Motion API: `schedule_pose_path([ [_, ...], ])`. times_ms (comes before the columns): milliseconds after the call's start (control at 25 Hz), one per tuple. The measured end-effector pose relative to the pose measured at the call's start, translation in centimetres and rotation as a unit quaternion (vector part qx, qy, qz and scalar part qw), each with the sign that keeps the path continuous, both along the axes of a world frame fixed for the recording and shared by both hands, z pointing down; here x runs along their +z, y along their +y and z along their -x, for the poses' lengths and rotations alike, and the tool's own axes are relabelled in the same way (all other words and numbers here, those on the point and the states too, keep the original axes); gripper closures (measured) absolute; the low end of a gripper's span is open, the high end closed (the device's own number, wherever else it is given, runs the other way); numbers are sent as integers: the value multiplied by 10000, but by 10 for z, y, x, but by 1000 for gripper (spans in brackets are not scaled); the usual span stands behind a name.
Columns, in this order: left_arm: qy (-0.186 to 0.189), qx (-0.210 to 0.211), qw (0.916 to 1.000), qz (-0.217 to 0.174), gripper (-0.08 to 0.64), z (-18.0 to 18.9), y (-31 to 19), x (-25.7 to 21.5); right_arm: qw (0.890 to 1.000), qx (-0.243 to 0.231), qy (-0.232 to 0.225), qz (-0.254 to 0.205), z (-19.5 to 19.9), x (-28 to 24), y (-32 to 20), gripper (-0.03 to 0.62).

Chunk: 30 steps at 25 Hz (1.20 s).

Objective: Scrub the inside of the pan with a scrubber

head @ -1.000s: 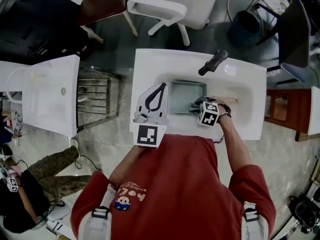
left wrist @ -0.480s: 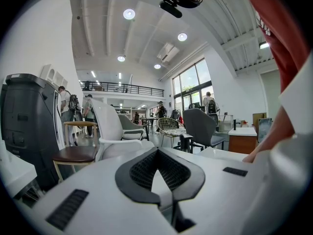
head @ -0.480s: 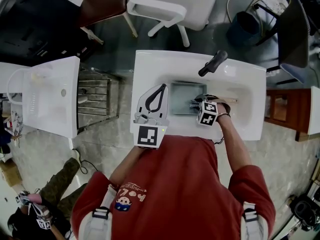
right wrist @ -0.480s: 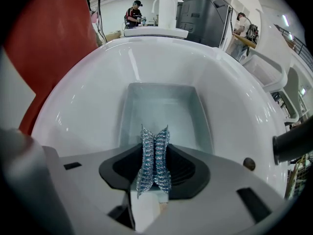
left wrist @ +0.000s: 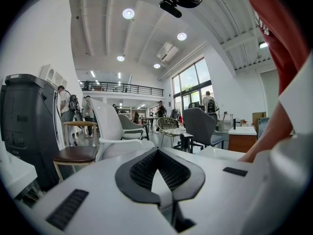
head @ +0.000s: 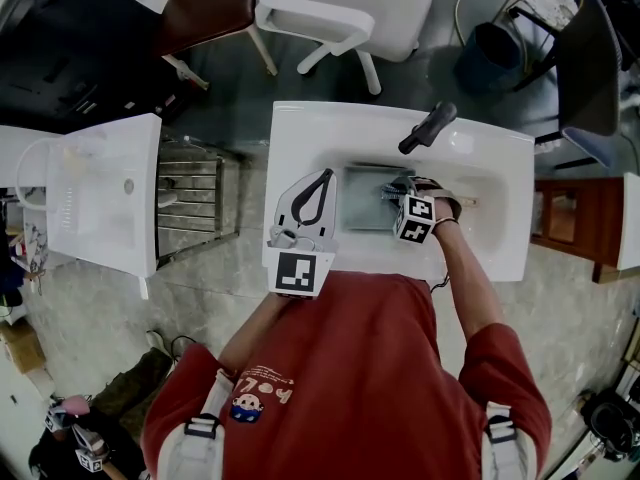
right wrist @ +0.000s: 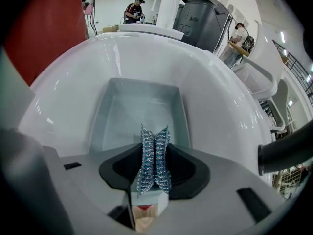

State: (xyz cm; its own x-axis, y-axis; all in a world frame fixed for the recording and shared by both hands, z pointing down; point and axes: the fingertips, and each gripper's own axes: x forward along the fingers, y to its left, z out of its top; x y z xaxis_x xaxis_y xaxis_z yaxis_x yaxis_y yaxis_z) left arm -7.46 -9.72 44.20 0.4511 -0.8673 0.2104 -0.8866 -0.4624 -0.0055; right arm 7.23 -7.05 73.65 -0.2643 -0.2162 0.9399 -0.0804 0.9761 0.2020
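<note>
Right claw is clamped on a silvery wire-mesh scrubber, which stands pinched upright between the black pads and projects past their tips. The rectangular grey pan lies directly ahead of and below this claw, flat on the bottom of the white sink. The scrubber hangs over the pan's near edge; contact with the pan floor cannot be confirmed. In the head view the right claw sits at the pan's right side, with the black tap just beyond it on the sink rim. The left claw lies on the rim left of the pan, apart from it. The left gripper view shows the left claw with its tips drawn together and nothing between the pads. The marker cubes bear black-and-white square patterns only. The print on the person's red shirt is too small to read.
</note>
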Motion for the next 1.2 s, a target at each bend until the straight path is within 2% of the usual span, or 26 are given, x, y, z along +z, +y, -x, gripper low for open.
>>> schedule_pose_path([
  [400, 13, -29, 10000, -9, 552, -2, -1, -3, 9974, -87, 18, -719, -2, 4, -25, 431],
  [720, -6, -40, 10000, -4, 552, -3, -1, -4, 9968, -11, 17, -801, -1, 2, -27, 431],
  [920, -22, -26, 10000, -26, 552, -5, -1, -5, 9969, 185, -1, -758, -2, 1, -28, 431],
  [1040, -55, -4, 10000, -32, 552, -6, -1, -5, 9965, 440, -98, -703, -3, -3, -28, 431],
  [1200, -42, -30, 10000, -16, 552, -2, 0, -4, 9914, 881, -355, -905, 0, -21, -24, 431],
])
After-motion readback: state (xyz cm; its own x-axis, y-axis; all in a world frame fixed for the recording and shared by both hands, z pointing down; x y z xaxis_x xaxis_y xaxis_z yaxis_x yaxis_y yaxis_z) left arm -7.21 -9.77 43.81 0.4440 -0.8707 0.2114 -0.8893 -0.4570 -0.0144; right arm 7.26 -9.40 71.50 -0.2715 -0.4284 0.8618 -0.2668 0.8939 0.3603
